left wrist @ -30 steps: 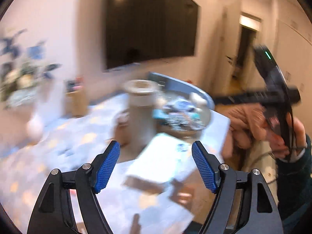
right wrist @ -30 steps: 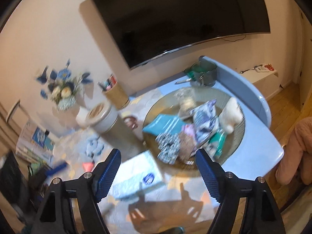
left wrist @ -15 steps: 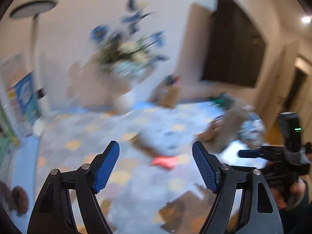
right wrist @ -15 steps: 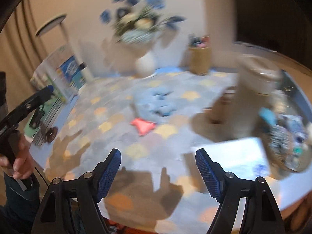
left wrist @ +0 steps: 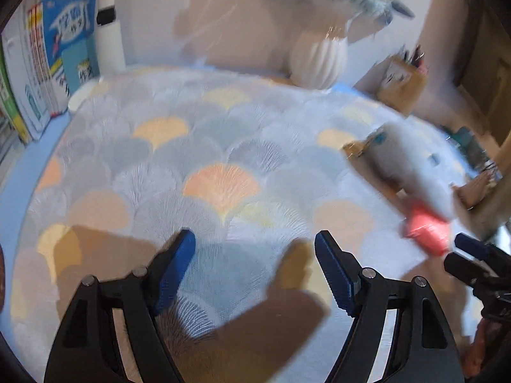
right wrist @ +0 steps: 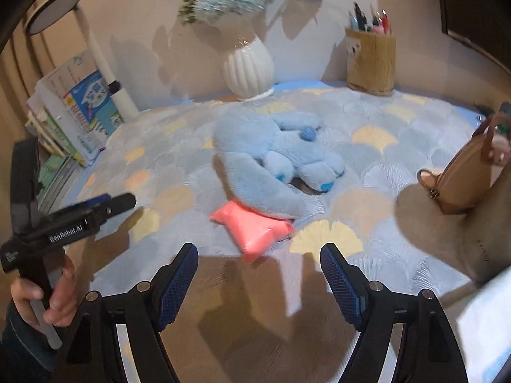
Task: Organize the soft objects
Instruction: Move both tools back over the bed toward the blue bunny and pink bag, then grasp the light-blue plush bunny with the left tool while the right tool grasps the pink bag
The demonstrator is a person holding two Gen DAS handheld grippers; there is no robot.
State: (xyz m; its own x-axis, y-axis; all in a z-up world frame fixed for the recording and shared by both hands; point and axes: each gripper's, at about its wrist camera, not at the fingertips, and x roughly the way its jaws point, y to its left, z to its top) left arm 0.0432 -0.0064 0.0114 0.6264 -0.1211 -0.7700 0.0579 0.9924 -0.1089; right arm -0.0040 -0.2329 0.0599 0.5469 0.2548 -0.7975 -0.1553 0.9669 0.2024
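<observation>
A light blue plush toy (right wrist: 274,159) lies on the patterned tablecloth (right wrist: 367,146), with a pink soft star-shaped piece (right wrist: 255,226) against its near side. My right gripper (right wrist: 258,274) is open and empty, just short of the pink piece. My left gripper (left wrist: 255,265) is open and empty above bare cloth; it also shows at the left of the right wrist view (right wrist: 80,214). In the left wrist view the plush (left wrist: 412,172) and the pink piece (left wrist: 426,229) are blurred at the right.
A white ribbed vase (right wrist: 247,67) with flowers and a woven pen holder (right wrist: 370,60) stand at the back. Books (right wrist: 73,108) and a lamp pole (right wrist: 105,73) stand at the left. A tan handbag (right wrist: 466,175) sits at the right.
Both grippers have swung left, away from the tray of items, and down toward the cloth. The plush and pink piece are now close in front of the right gripper.
</observation>
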